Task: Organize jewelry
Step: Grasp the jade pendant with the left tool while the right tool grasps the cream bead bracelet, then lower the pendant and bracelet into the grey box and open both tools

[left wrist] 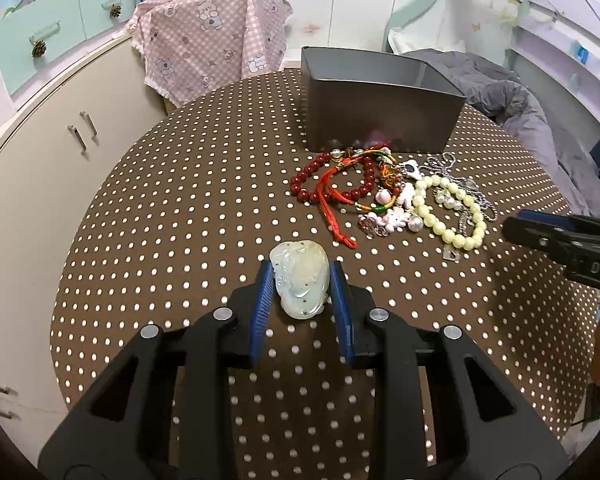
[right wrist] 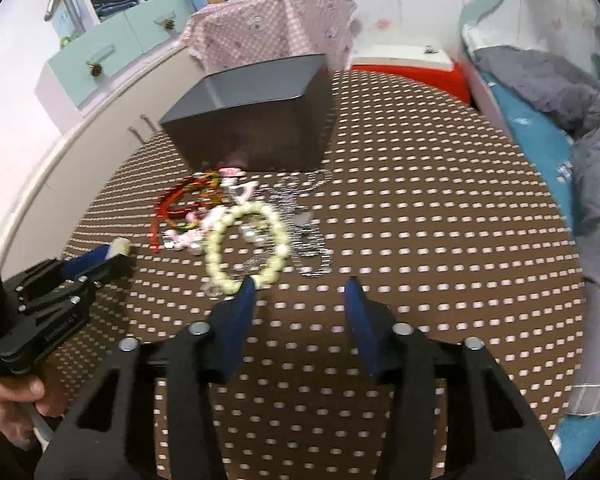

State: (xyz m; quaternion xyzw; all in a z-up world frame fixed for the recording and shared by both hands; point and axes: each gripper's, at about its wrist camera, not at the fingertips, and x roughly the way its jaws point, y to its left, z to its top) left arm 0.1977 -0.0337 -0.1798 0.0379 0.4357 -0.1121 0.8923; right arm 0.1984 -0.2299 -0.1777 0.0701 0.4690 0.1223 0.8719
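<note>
My left gripper (left wrist: pixel 301 272) is shut on a pale green jade pendant (left wrist: pixel 300 276), held just above the dotted brown table (left wrist: pixel 180 200). A pile of jewelry lies in front of the dark grey box (left wrist: pixel 380 100): a dark red bead bracelet (left wrist: pixel 332 178), red cord (left wrist: pixel 332 208), pale green bead bracelet (left wrist: pixel 448 212), pink charms and a silver chain (left wrist: pixel 476 200). My right gripper (right wrist: pixel 300 286) is open and empty, its left finger close to the pale bead bracelet (right wrist: pixel 244 244). The right wrist view is blurred. The box (right wrist: pixel 252 120) stands behind the pile.
A pink checked cloth (left wrist: pixel 208 52) hangs over something behind the table. A beige cabinet (left wrist: pixel 40 160) stands left. A grey quilt on a bed (left wrist: pixel 540 120) lies right. The right gripper shows at the left view's right edge (left wrist: pixel 560 240).
</note>
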